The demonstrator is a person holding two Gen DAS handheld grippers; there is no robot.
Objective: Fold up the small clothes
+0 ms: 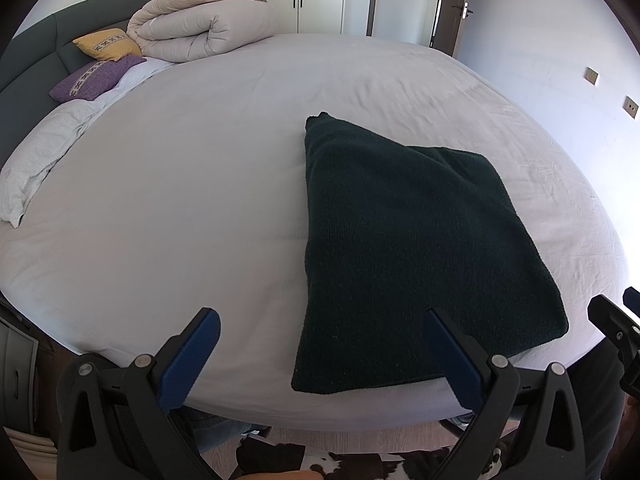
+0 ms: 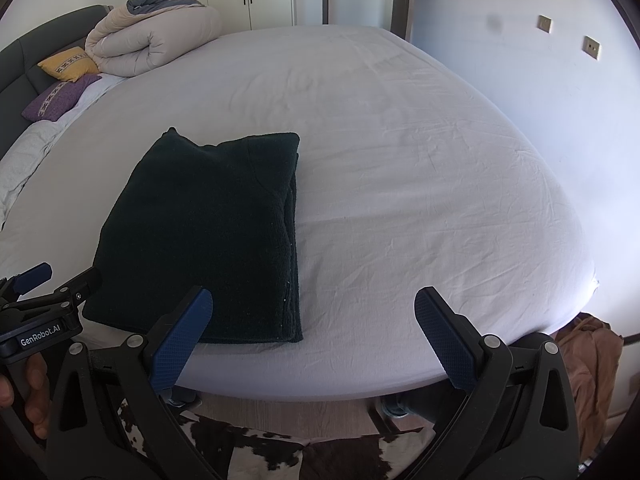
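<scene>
Lying folded into a thick rectangle near the bed's (image 2: 400, 160) front edge, the dark sweater (image 2: 208, 232) looks nearly finished — perhaps only a final fold or tidy remains. Both the left gripper (image 1: 322, 354) and right gripper (image 2: 314, 334) gape wide, empty, just short of it — bare sheet stretches beyond.

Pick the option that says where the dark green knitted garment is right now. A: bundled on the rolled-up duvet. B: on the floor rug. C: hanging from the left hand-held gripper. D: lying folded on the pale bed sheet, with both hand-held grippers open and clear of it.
D: the dark green knitted garment lies folded flat on the pale bed sheet, and both the left hand-held gripper and the right hand-held gripper are open and hold nothing.
</scene>
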